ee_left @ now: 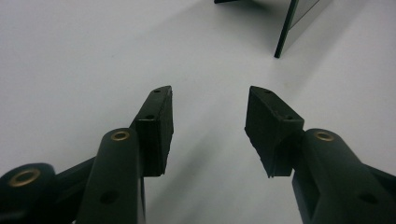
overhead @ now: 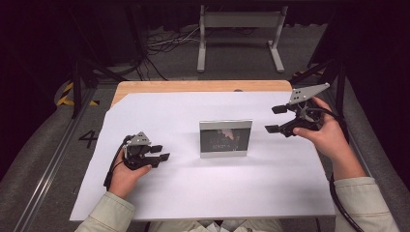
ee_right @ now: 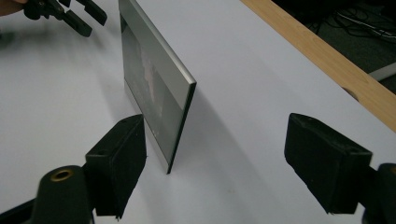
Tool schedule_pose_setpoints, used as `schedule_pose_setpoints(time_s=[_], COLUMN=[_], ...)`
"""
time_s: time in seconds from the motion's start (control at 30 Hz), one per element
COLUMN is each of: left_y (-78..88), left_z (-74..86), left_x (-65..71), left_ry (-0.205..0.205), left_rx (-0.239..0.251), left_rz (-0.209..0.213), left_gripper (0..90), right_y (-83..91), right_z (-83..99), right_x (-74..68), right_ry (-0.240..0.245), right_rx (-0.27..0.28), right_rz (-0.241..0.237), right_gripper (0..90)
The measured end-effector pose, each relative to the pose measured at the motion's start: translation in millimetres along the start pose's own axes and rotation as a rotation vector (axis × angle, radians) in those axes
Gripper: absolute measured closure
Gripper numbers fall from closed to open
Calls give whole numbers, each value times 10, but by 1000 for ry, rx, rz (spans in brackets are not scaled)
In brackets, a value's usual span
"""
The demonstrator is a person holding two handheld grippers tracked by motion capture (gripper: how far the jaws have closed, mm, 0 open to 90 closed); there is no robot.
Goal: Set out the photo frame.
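Now your right claw (overhead: 276, 119) gapes wide and empty beside the upright picture frame (overhead: 226, 138). Your left claw (overhead: 161, 152), also wide and empty, rests on the table (overhead: 193, 193), well apart from the frame.

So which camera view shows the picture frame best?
The high view: the picture frame stands upright on the white sheet, its whole front visible. The right gripper view shows it close but slanted, mostly its side edge. The left gripper view catches just a corner at the top.
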State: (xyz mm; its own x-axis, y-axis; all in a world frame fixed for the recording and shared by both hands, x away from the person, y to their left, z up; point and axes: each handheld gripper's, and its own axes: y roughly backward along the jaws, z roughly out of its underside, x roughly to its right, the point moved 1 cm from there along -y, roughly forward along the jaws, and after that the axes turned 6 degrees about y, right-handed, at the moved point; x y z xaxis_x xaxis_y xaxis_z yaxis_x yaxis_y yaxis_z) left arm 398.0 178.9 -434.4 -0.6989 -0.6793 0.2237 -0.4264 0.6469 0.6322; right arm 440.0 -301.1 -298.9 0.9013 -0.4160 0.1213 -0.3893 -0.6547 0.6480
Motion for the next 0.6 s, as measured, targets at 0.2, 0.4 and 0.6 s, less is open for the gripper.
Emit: schedule_pose_setpoints(time_s=[0.2,0.4,0.6], left_y=[-6,-7,21], left_z=[4,19,41], left_x=[4,-21,-47], left_ry=[-1,-14,-6], left_rx=[-3,-10,-4], left_rz=[-5,-27,-23], left_gripper=[522,518,516], right_y=[-34,-90,-140], right_z=[165,310,441], right_x=[2,-19,-62], right_ry=[-18,-33,-58], right_rx=[-7,-14,24], right_rz=[7,12,10], right_gripper=[218,210,196])
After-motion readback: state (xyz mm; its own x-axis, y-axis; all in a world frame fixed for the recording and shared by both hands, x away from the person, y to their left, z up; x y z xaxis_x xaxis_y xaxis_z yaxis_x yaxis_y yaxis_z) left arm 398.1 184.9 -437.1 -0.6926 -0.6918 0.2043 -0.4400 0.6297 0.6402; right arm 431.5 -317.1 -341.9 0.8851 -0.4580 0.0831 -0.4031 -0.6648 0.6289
